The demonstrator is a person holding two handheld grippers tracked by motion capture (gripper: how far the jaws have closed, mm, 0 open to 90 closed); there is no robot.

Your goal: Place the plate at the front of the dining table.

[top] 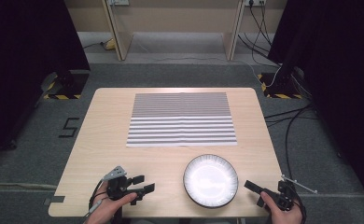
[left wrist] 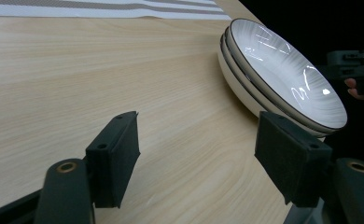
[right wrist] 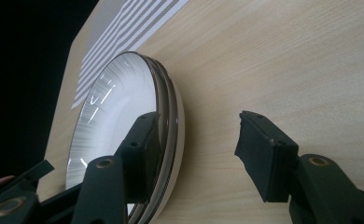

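**Two open grippers flank a stack of white plates**

While the person's left hand [top: 112, 198] rests at the near edge of the wooden table [top: 101, 135], the left gripper [top: 143, 183] it holds points toward the plates with its jaws spread wide and nothing between them. In the left gripper view, bare wood lies between the two black pads [left wrist: 117, 156]. Just beyond and to the right of that gripper sits the stack of white plates [top: 211, 180], dark-rimmed, with at least two rims visible in the gripper views. Ahead of both grippers, farther up the table, lies a striped cloth [top: 181, 119], flat and well apart from the plates. On the plates' other side, the right gripper [top: 254, 186] is held in the right hand [top: 280, 210], jaws likewise wide apart and holding nothing. In the right gripper view, one jaw overlaps the plate stack's rim; contact cannot be told.
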